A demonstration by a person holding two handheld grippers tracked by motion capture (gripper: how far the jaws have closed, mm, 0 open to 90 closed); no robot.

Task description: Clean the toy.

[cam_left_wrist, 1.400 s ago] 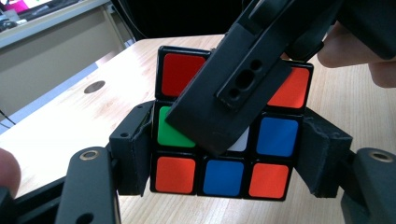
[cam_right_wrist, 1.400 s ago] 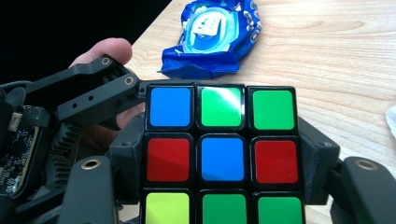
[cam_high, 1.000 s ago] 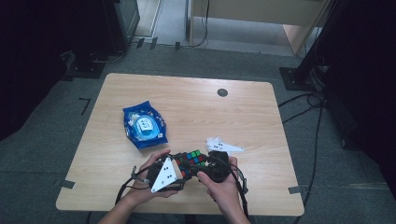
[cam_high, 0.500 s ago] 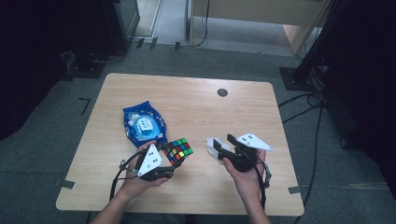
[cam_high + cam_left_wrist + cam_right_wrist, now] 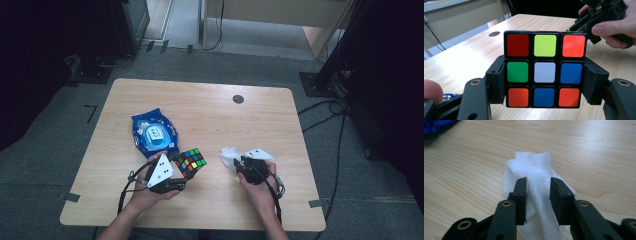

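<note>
While my left gripper (image 5: 544, 87) clamps the Rubik's cube (image 5: 544, 68) by its two side faces, the pads set on the middle and lower layers, my right gripper (image 5: 537, 195) has just been closing its jaws around the white wipe (image 5: 534, 172) lying on the wooden table (image 5: 210, 115); a fold of the cloth stands up between the two pads, yet I cannot say the pads have pinched it, since a little gap shows on either side; I judge the grasp half made.

What the coming move turns on, as I read it, is this: the wipe sits directly between and ahead of the right jaws, bunched and rising roughly along their line, so they need only finish closing and lift; the cube, held off the table in the left jaws with its mixed face of red, green, orange, white and blue stickers toward that gripper's camera, lies well across from the right jaws toward the other hand, so the cloth must travel sideways to reach it; the right hand (image 5: 257, 182) is plainly the nearer to the wipe.

Beyond the left jaws lies a blue snack packet (image 5: 154, 134), clear of that path; a small dark round inset (image 5: 238, 99) sits far ahead; nothing stands between wipe and cube.
</note>
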